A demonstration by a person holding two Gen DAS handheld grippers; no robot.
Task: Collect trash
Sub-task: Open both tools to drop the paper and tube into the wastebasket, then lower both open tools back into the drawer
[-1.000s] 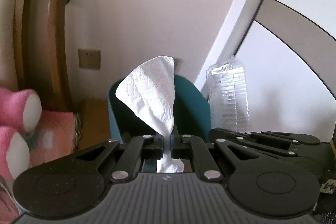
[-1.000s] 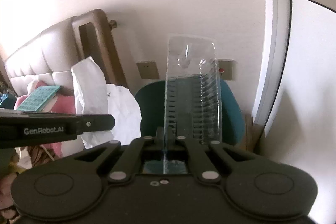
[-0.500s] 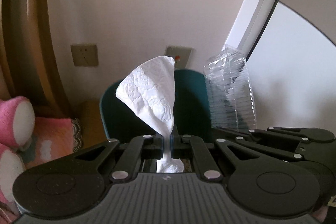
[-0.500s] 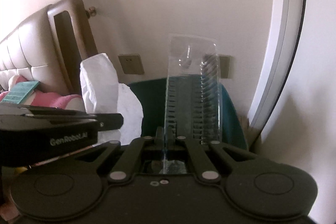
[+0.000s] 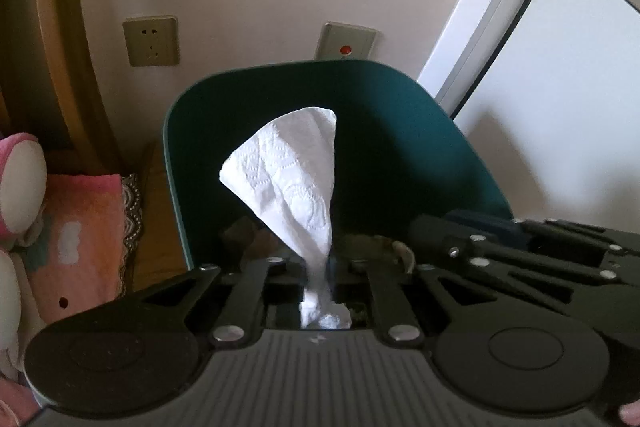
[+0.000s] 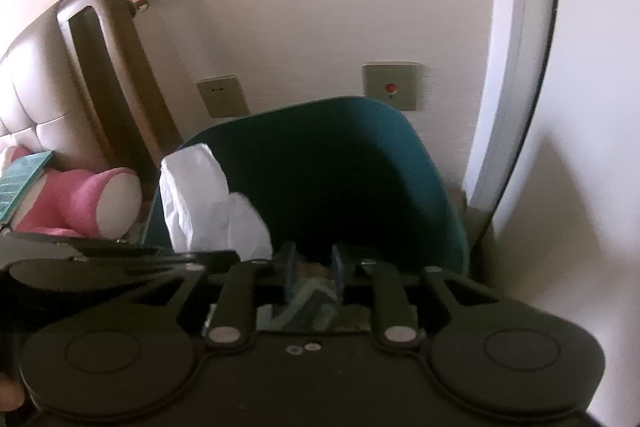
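- Loosening over the bin, your left gripper [image 5: 318,269] has its jaws just parted a little; the crumpled white embossed paper tissue [image 5: 294,183] stands between them, its narrow end down in the gap and its wide end fanning up over the bin's mouth. You cannot tell whether the pads still press on it.
- Your right gripper [image 6: 312,267] has also just been opening: its blue-padded fingers [image 6: 289,263] stand clearly apart with nothing between them. The clear ribbed plastic tray it carried a moment ago is gone from both views.
- Both tools point down into the dark teal rounded plastic waste bin [image 5: 404,131], which stands against the pale wall; some dim litter lies at its bottom, too dark to name.
- From the right wrist view you see the tissue at the bin's left rim, above the left tool's black arm.
- Behind the bin, two beige wall plates, a socket [image 5: 151,41] and a switch with a red dot [image 5: 346,41], sit on the wall.
- Left of the bin are a brown wooden headboard frame [image 6: 108,75] and a pink plush toy [image 6: 92,203].
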